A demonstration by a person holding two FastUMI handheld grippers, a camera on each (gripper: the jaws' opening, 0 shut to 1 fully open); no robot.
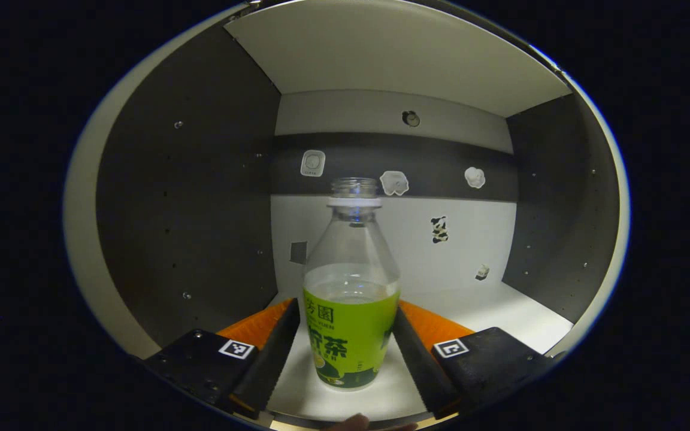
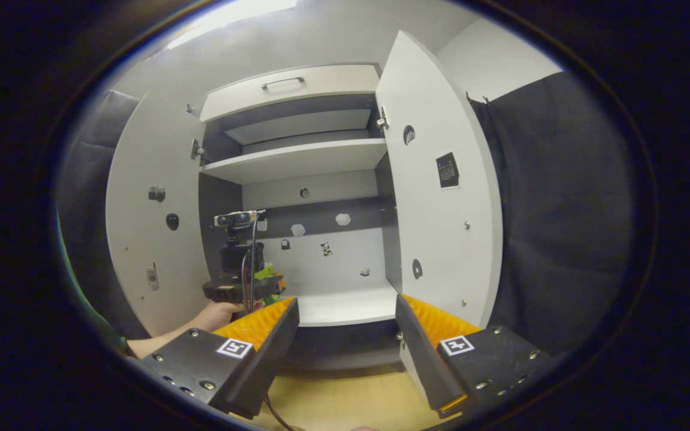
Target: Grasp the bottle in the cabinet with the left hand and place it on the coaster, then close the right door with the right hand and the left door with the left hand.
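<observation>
A clear bottle (image 1: 350, 287) with a green label and no cap stands upright on the cabinet's white lower shelf (image 1: 489, 311). My left gripper (image 1: 348, 314) is open, a finger close along each side of the label. In the right gripper view a hand holds the left gripper (image 2: 243, 286) inside the cabinet, with a bit of the green bottle (image 2: 268, 276) beside it. My right gripper (image 2: 348, 302) hangs open in front of the cabinet with nothing between its fingers. The left door (image 2: 153, 239) and the right door (image 2: 435, 209) both stand wide open.
The cabinet has dark side walls (image 1: 189, 209), small stickers on its back panel (image 1: 393, 182), an upper shelf (image 2: 297, 160) and a drawer with a handle (image 2: 285, 82) on top. A wooden surface (image 2: 345, 401) lies below the cabinet. Black cloth (image 2: 560, 209) hangs at the right.
</observation>
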